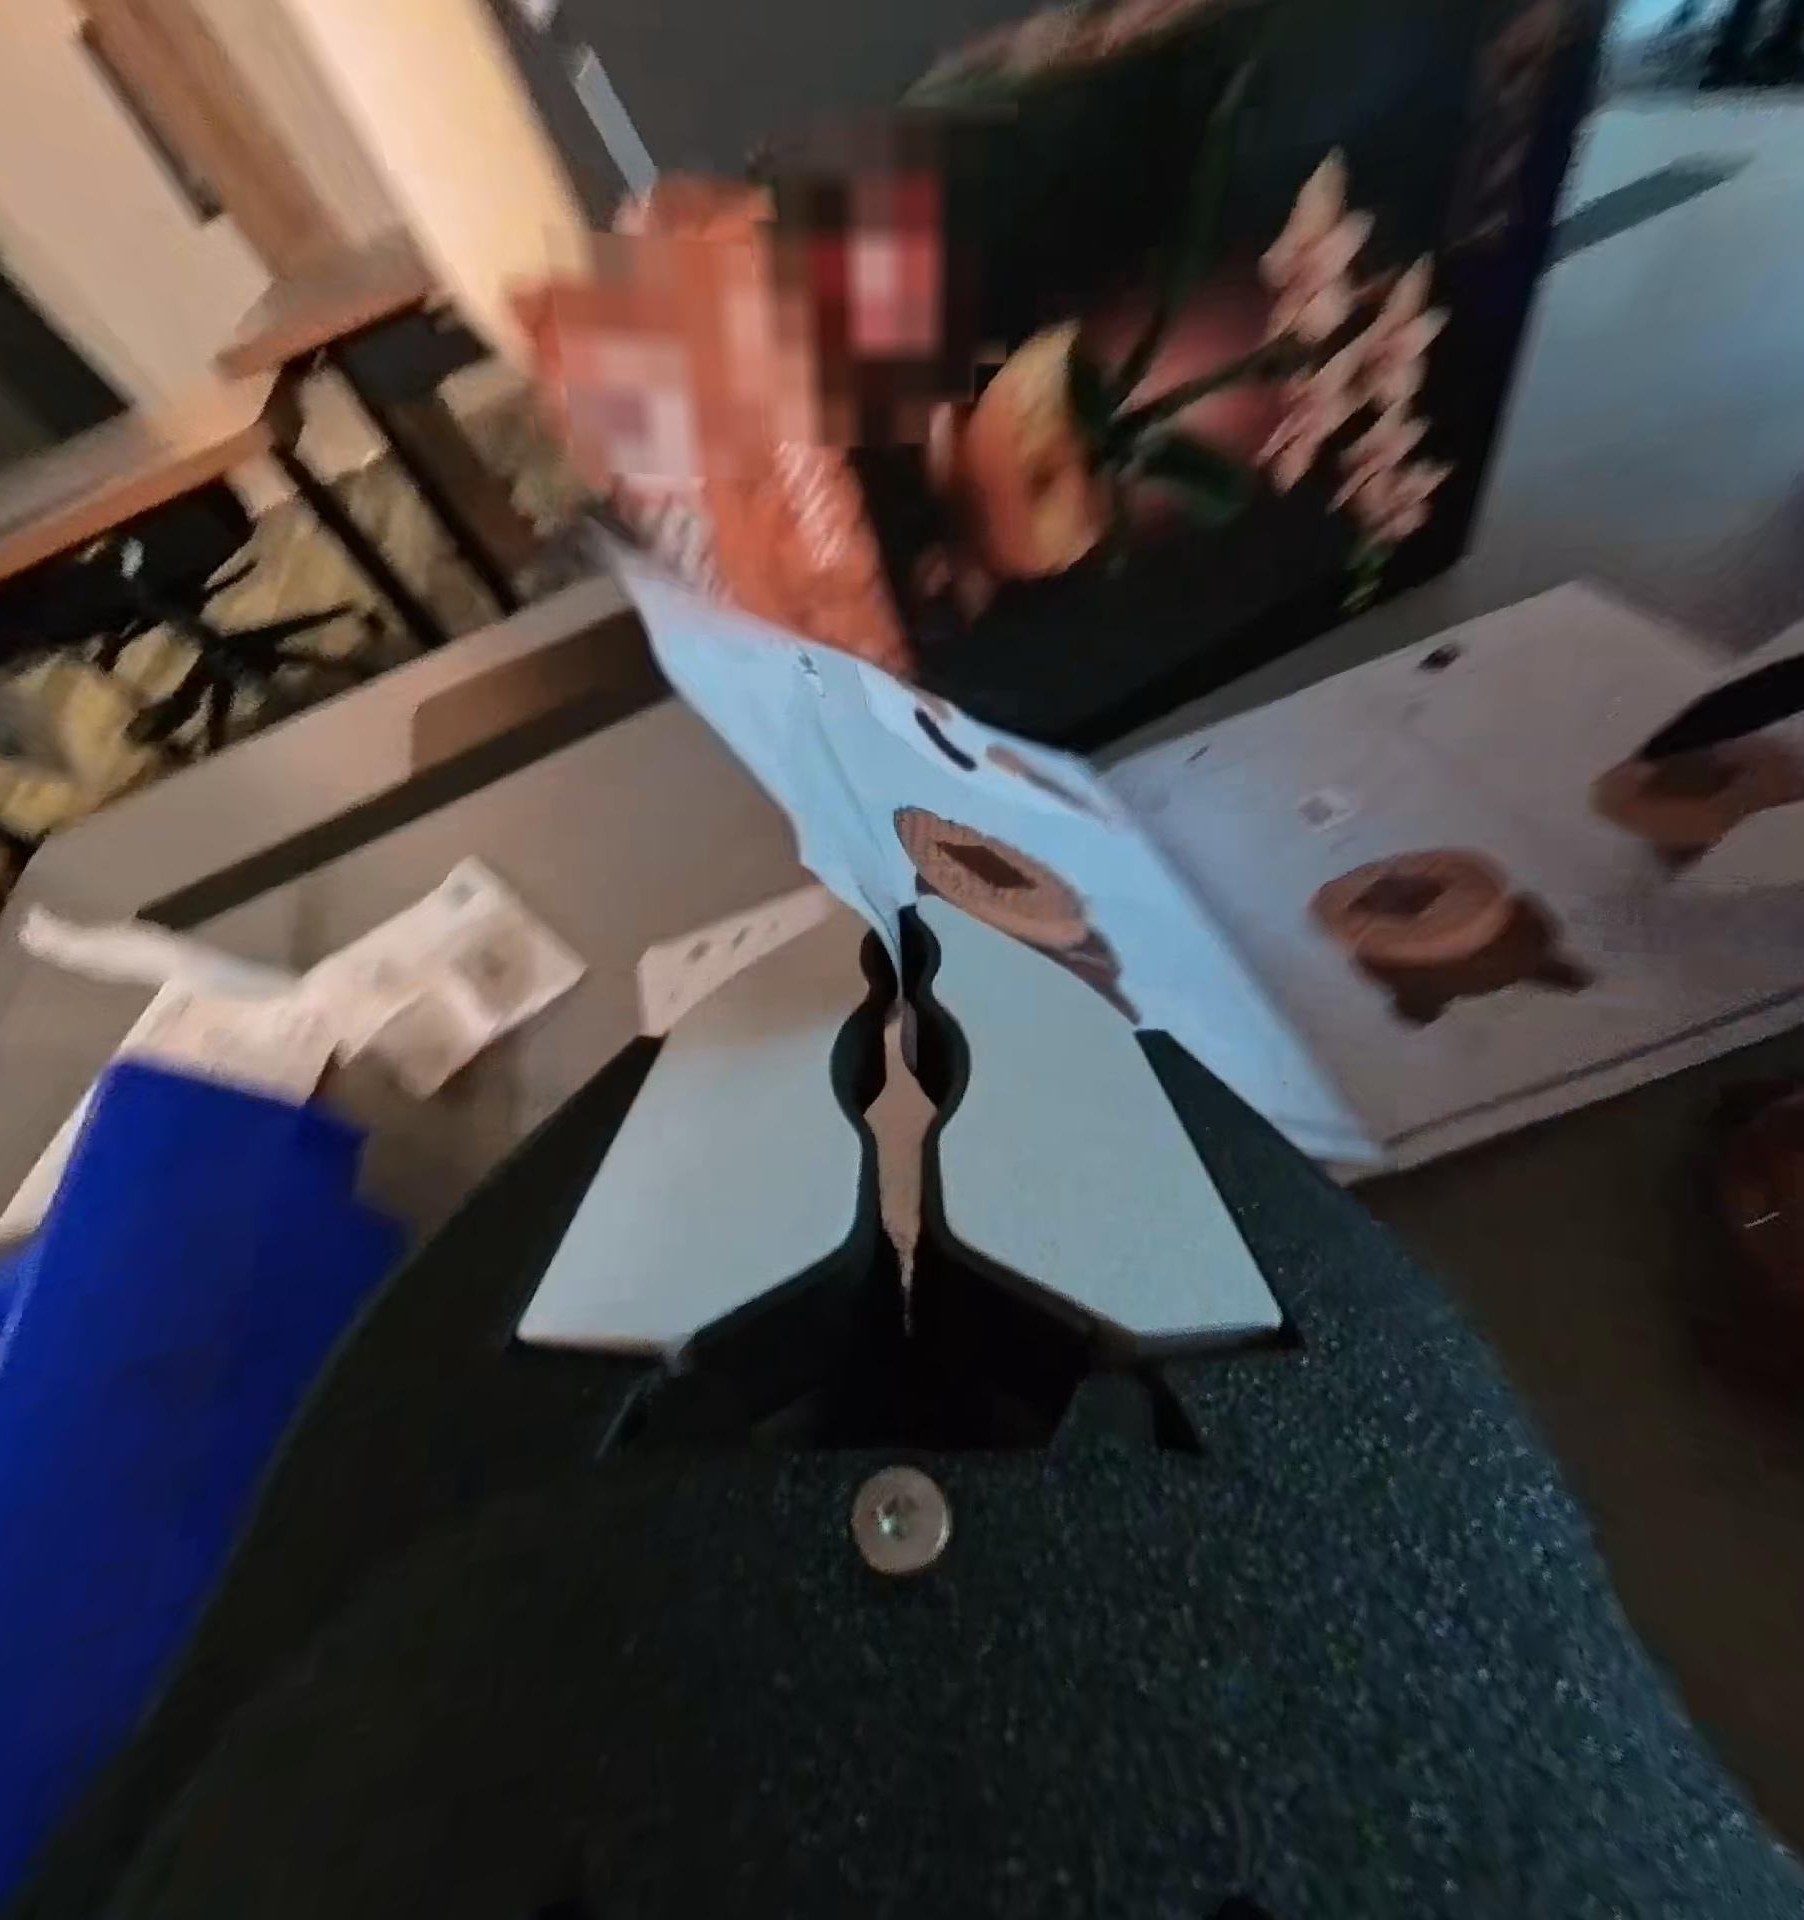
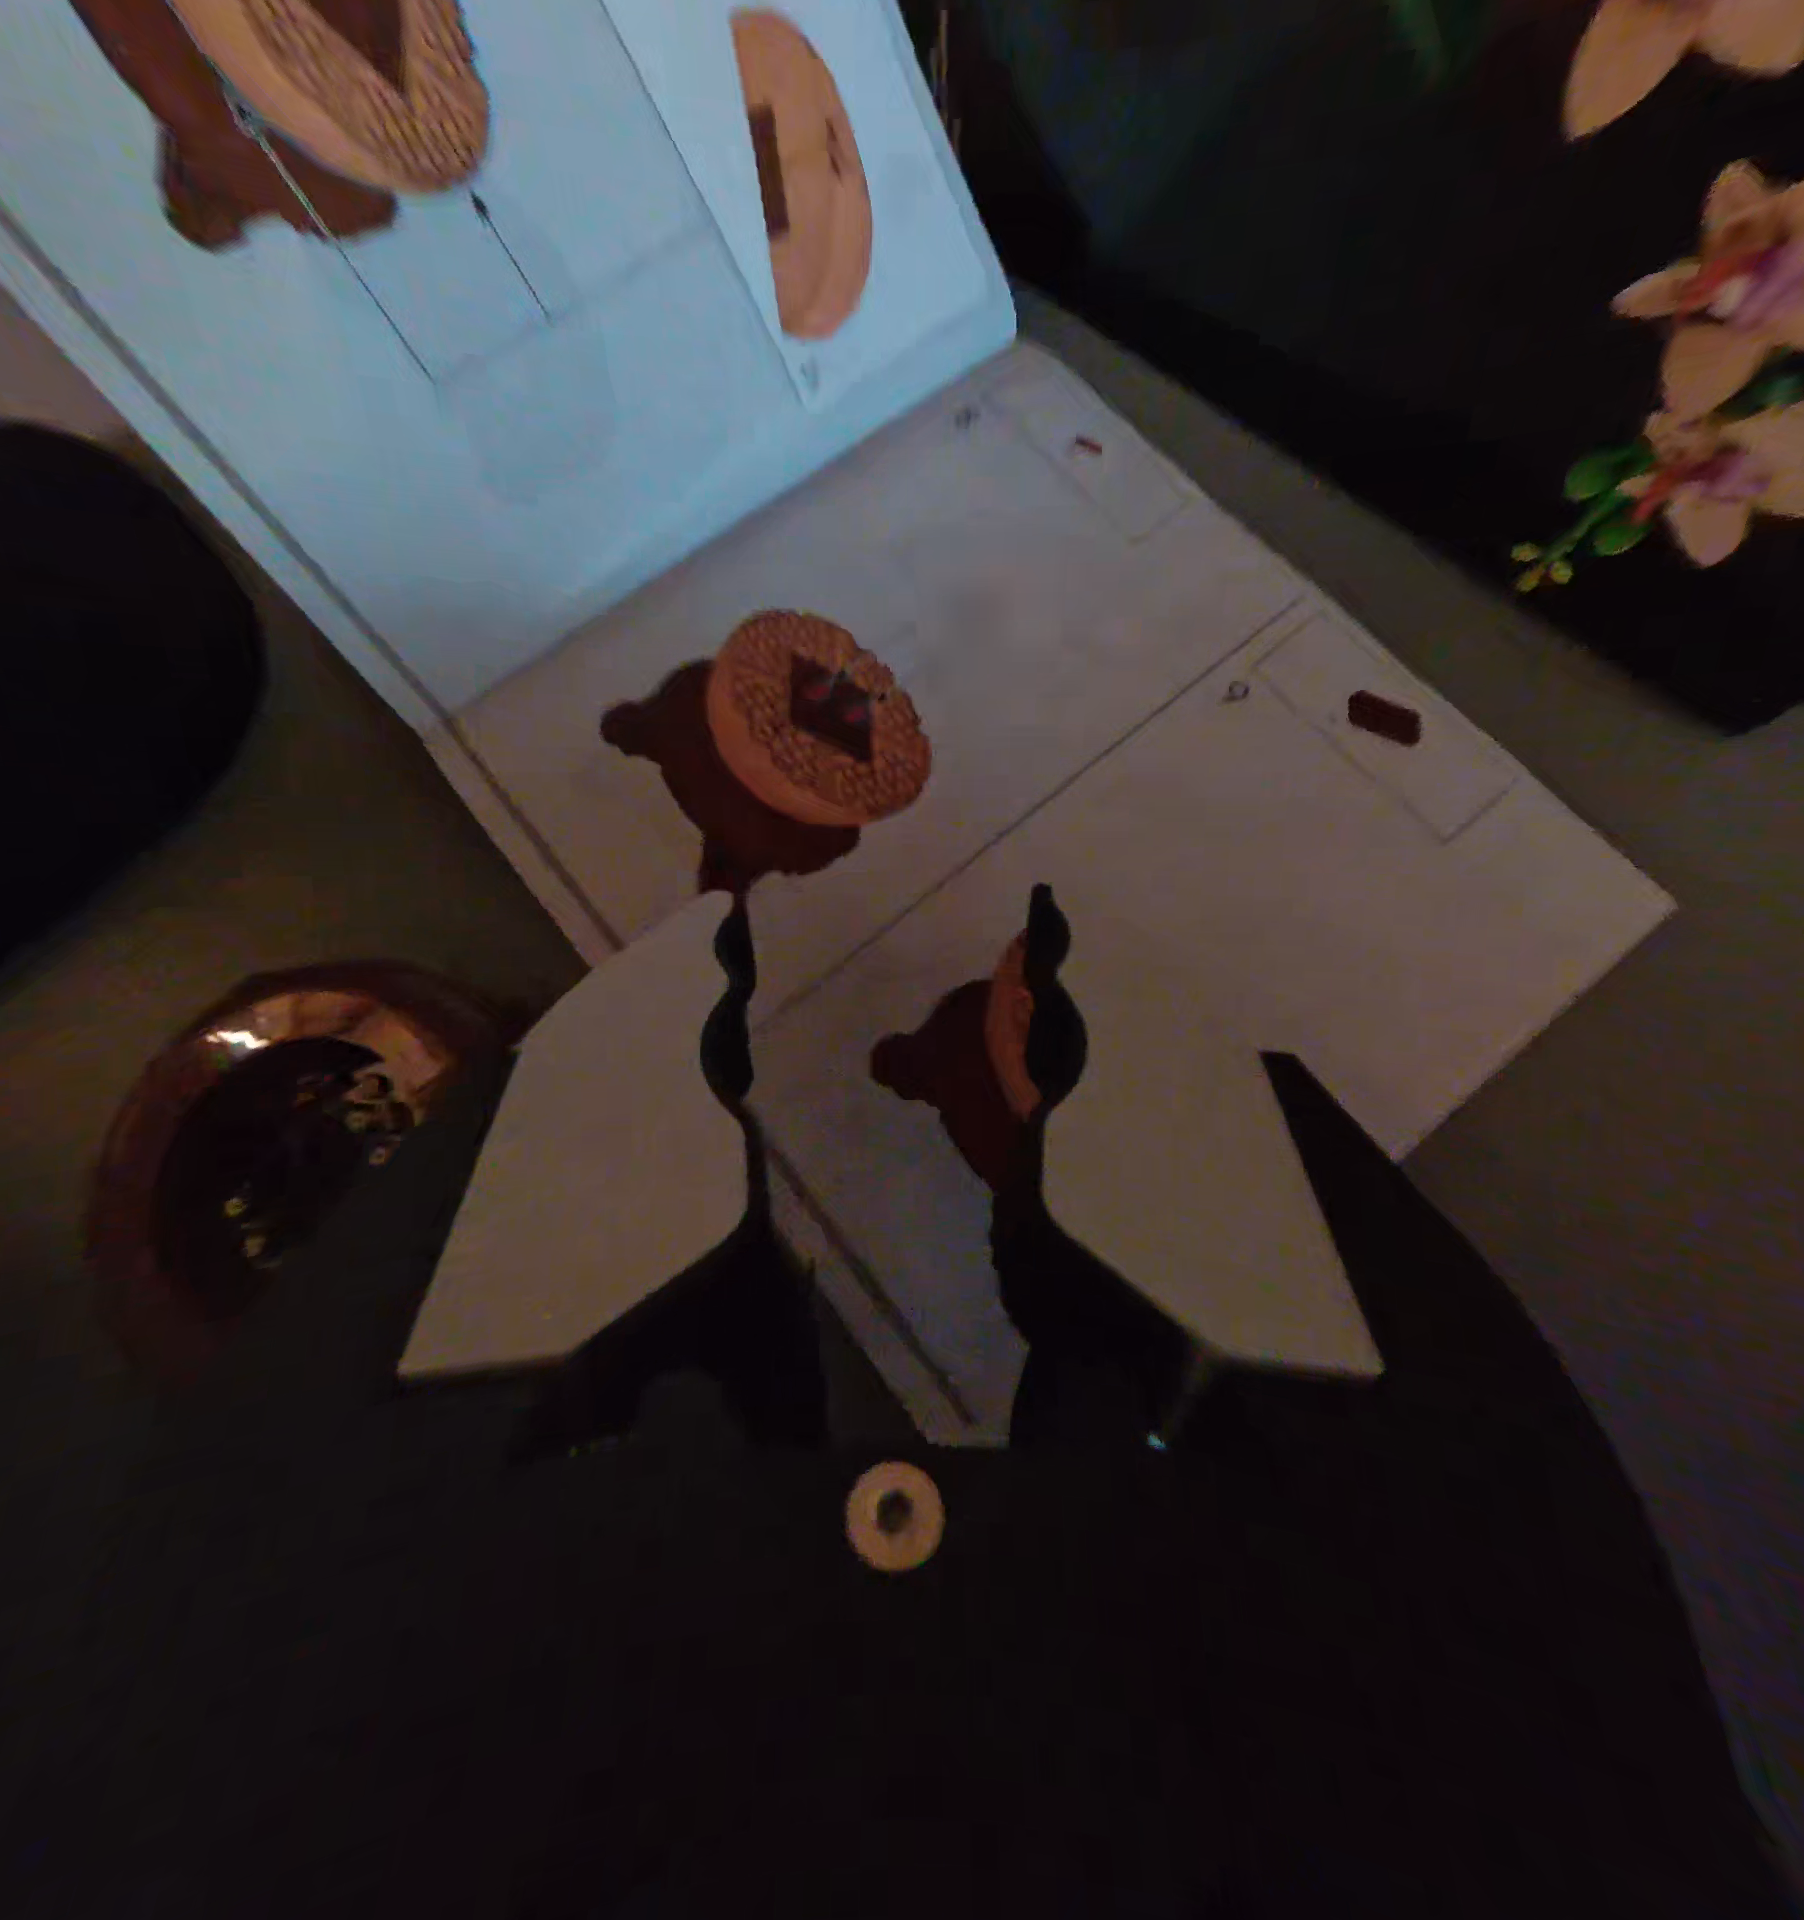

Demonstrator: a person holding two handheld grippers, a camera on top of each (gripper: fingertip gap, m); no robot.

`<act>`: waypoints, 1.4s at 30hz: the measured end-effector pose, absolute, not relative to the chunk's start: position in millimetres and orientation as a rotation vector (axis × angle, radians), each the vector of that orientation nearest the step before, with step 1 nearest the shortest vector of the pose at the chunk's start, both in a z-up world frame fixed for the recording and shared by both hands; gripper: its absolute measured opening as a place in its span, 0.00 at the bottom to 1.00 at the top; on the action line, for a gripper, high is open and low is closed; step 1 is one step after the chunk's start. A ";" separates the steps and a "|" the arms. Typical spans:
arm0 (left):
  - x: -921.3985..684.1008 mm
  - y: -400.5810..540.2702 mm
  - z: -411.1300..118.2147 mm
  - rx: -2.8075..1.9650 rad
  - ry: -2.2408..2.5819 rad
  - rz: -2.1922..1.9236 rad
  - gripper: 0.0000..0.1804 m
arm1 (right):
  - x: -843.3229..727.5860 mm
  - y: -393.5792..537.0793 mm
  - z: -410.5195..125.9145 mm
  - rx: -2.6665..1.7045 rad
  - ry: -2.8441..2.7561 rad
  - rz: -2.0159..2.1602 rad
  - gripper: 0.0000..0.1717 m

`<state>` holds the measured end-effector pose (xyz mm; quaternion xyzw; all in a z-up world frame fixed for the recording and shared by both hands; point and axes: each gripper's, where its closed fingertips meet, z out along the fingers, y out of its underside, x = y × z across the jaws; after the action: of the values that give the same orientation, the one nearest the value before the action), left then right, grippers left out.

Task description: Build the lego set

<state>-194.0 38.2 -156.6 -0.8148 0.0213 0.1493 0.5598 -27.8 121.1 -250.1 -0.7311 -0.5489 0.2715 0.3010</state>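
An open picture booklet (image 1: 1449,831) lies on the grey table. My left gripper (image 1: 900,956) is shut on the lower edge of one of its pale blue pages (image 1: 856,769) and holds that page lifted above the table. In the right wrist view the same lifted page (image 2: 513,364) stands up at the top left. My right gripper (image 2: 887,925) is open and empty, just above the flat right-hand page (image 2: 1137,727), which bears pictures of a round brown model.
A black box with orchid pictures (image 1: 1241,364) stands behind the booklet and also shows in the right wrist view (image 2: 1500,312). Loose white leaflets (image 1: 441,966) lie at left. A blue object (image 1: 129,1351) is near left. A shiny brown bowl-like thing (image 2: 264,1122) sits beside the booklet.
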 end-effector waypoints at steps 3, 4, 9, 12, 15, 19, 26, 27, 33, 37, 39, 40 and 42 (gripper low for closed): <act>-211.9 23.2 -176.3 -1.982 0.010 0.417 0.00 | -23.2 122.3 -265.3 -1.949 -1.537 0.582 0.31; -217.1 18.5 -183.4 -2.006 0.002 0.442 0.00 | -20.2 123.2 -269.6 -1.946 -1.571 0.528 0.31; -231.1 0.6 -216.0 -2.141 -0.042 0.467 0.04 | -20.8 120.8 -270.1 -1.948 -1.606 0.582 0.24; -244.3 -12.1 -218.3 -2.163 -0.130 0.488 0.19 | -18.8 123.4 -270.7 -1.960 -1.632 0.592 0.25; -258.4 -25.6 -202.6 -2.126 -0.159 0.611 0.25 | -18.2 126.3 -271.0 -1.964 -1.645 0.590 0.28; -243.0 -13.0 -175.8 -2.071 0.067 0.844 0.21 | -18.3 126.7 -271.1 -1.971 -1.669 0.578 0.28; -113.6 84.6 -219.2 -2.053 0.833 0.588 0.05 | -17.4 128.0 -271.0 -1.967 -1.687 0.576 0.29; -120.8 87.4 -235.7 -2.121 0.909 0.638 0.04 | -16.8 129.2 -271.2 -1.964 -1.685 0.578 0.29; -139.5 78.6 -266.9 -2.294 0.858 0.481 0.00 | -13.8 135.3 -271.1 -1.946 -1.689 0.593 0.30; -144.2 77.9 -265.4 -2.285 0.813 0.539 0.02 | -20.3 145.2 -257.4 -1.860 -1.799 0.487 0.20; -149.7 76.2 -262.0 -2.269 0.809 0.610 0.05 | -50.6 139.4 -227.6 -1.627 -1.831 0.585 0.03; -150.2 75.5 -259.1 -2.253 0.806 0.624 0.04 | -67.8 130.6 -215.9 -1.503 -1.866 0.663 0.01; -146.6 75.3 -250.9 -2.204 0.786 0.607 0.03 | -93.1 114.9 -217.0 -1.329 -2.011 0.764 0.00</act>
<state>-146.6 75.3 -250.9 -0.8527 0.3040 0.2349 0.3540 -93.1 114.9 -217.0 -0.5011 -0.7583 0.2879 0.3015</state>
